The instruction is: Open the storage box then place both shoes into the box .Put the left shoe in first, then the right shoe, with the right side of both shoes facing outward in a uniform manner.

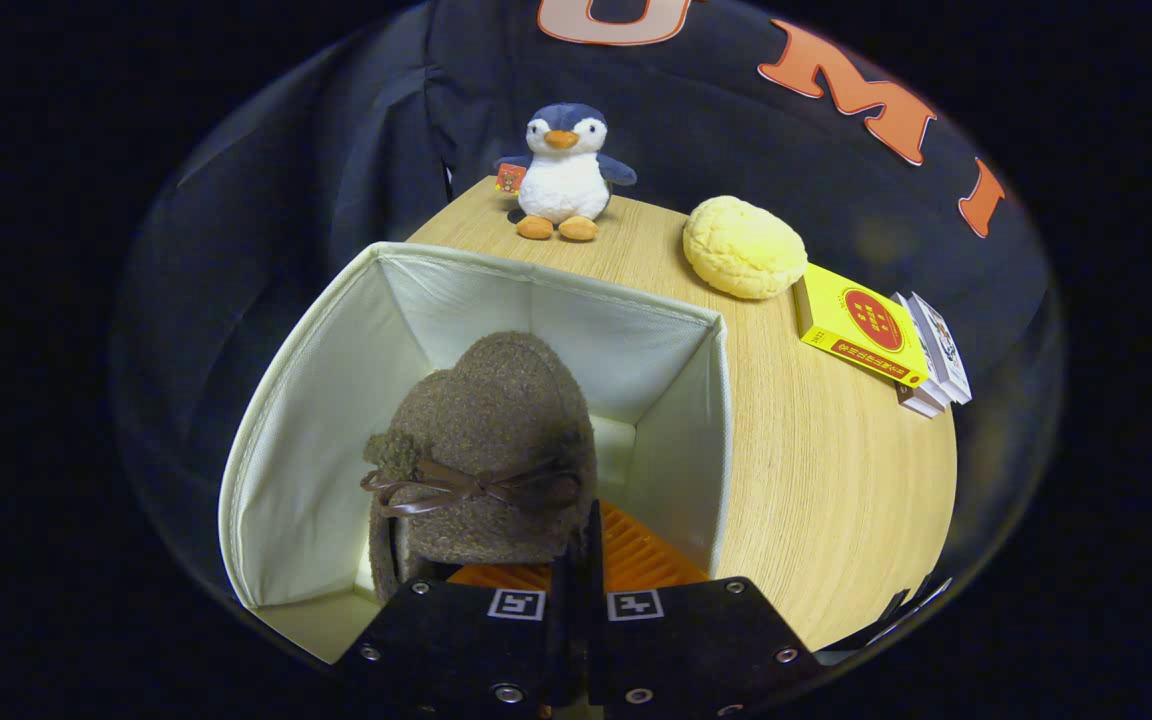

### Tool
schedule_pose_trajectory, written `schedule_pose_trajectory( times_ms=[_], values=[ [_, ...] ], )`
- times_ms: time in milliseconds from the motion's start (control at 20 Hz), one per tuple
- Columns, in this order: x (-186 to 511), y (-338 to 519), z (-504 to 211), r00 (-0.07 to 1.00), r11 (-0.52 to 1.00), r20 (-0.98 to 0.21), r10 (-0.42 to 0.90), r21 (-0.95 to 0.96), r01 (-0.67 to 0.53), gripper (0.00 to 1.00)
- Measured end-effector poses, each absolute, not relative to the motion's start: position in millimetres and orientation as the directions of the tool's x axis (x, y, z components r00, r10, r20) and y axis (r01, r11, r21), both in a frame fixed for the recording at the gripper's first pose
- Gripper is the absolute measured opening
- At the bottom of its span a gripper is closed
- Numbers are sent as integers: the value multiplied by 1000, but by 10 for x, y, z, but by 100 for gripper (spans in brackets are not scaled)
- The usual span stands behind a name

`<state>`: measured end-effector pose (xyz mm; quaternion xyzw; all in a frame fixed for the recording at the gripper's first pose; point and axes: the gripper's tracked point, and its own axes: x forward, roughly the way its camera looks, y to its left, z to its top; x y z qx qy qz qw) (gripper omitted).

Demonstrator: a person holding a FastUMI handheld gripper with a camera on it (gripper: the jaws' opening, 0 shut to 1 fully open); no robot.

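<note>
A brown fuzzy shoe [491, 440] with a brown ribbon bow hangs inside the open cream fabric storage box [306, 450], its toe pointing away from me. Its orange ribbed sole [636, 555] faces the box's right wall. My gripper [581, 560] is shut, with both fingers pressed close together on the shoe's rear edge just above the box floor. The part of the box behind and under the shoe is hidden. The box stands on a round wooden table [836, 480].
Beyond the box stand a penguin plush [564, 172] and a yellow bun-shaped toy [744, 247]. To the right of the box lie a yellow packet [858, 328] and a small stack of books [934, 358]. Bare tabletop lies right of the box.
</note>
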<state>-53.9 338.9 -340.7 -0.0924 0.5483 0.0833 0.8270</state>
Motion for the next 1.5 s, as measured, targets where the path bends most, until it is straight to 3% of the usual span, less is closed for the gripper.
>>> schedule_pose_trajectory(
  times_ms=[200, 600, 900, 1050, 1150, 1500],
  values=[
    [-641, 3448, -3214, 367, 968, -919, 143, 54, -244, 14],
    [-758, 3122, -2622, 377, 933, -862, 338, 252, -259, 46],
    [-569, 2373, -2117, 520, 923, -765, 381, 288, -253, 72],
    [-440, 1909, -1854, 624, 934, -694, 357, 271, -233, 90],
    [-384, 1626, -1688, 682, 938, -645, 345, 259, -229, 96],
    [-287, 757, -1067, 855, 962, -442, 271, 106, -250, 99]
  ],
)
